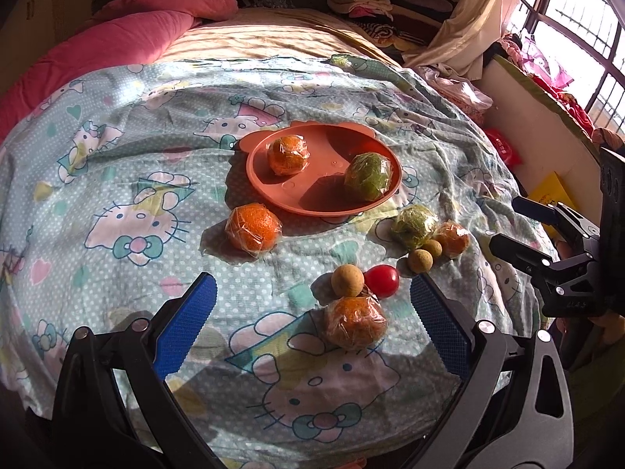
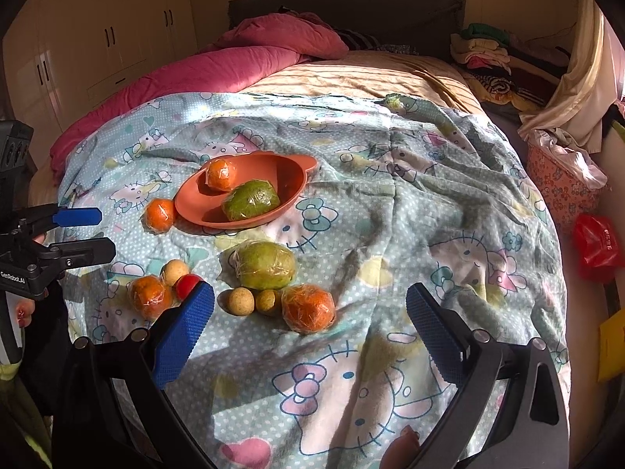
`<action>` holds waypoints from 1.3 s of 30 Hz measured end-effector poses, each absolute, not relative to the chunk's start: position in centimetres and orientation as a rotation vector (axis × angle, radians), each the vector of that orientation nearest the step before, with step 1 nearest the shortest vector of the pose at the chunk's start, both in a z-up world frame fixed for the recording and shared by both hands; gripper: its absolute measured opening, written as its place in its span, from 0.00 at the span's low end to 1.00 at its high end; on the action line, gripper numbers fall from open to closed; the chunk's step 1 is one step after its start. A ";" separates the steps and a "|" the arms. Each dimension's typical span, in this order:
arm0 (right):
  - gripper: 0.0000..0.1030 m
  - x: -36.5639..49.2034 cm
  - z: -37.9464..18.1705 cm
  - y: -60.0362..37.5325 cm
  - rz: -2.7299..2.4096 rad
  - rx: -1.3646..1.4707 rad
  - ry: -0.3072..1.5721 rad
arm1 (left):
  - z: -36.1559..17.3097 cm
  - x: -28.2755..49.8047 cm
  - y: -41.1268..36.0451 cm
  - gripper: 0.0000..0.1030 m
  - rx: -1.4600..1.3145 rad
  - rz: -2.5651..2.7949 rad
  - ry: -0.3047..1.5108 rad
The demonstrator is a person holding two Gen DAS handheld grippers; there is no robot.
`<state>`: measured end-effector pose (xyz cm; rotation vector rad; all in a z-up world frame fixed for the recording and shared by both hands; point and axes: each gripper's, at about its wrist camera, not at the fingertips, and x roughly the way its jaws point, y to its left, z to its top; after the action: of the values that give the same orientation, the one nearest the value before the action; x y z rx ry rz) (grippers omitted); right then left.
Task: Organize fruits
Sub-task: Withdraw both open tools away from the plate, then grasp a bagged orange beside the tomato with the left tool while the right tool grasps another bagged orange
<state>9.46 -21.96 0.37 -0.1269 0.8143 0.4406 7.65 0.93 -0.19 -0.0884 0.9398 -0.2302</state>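
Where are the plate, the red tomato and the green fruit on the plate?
plate (image 1: 336, 156), left wrist view, bare floor of the dish between the two fruits.
red tomato (image 1: 383, 280), left wrist view, middle of its skin.
green fruit on the plate (image 2: 252, 200), right wrist view, middle of its wrapped top.

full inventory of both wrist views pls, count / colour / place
plate: 1, terracotta, mid-bedspread
wrapped orange fruits: 4; one on plate, one left of plate, two in the near cluster
wrapped green fruits: 2; one on plate, one just off plate
small tan round fruits: 3, near cluster
red round fruit: 1, near cluster
bedspread: 1, pale blue cartoon print, over bed
quilt: 1, pink, head of bed
folded clothes: pile, mixed, far right
left hand-held gripper: open, empty
right hand-held gripper: open, empty
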 end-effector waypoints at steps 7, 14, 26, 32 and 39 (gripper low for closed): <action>0.96 9.1 0.0 -22.0 0.434 -0.143 0.822 | -1.0 6.9 0.2 0.91 -0.072 -0.243 0.965; 0.96 9.3 -1.4 -22.5 0.409 -0.161 0.852 | -2.5 6.2 -0.8 0.91 -0.057 -0.267 1.011; 0.96 10.1 -3.1 -22.7 0.387 -0.213 0.872 | -5.0 6.6 -1.5 0.91 -0.047 -0.263 1.071; 0.92 10.6 -3.5 -22.5 0.389 -0.237 0.871 | -5.1 6.8 -1.6 0.82 -0.056 -0.274 1.071; 0.68 10.7 -3.8 -21.5 0.431 -0.292 0.870 | -5.0 7.0 -1.8 0.73 -0.059 -0.290 1.064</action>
<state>10.65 -21.46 -3.83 -0.2925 0.8698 0.4314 6.99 -1.80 -4.97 -0.0588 1.0641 -0.2898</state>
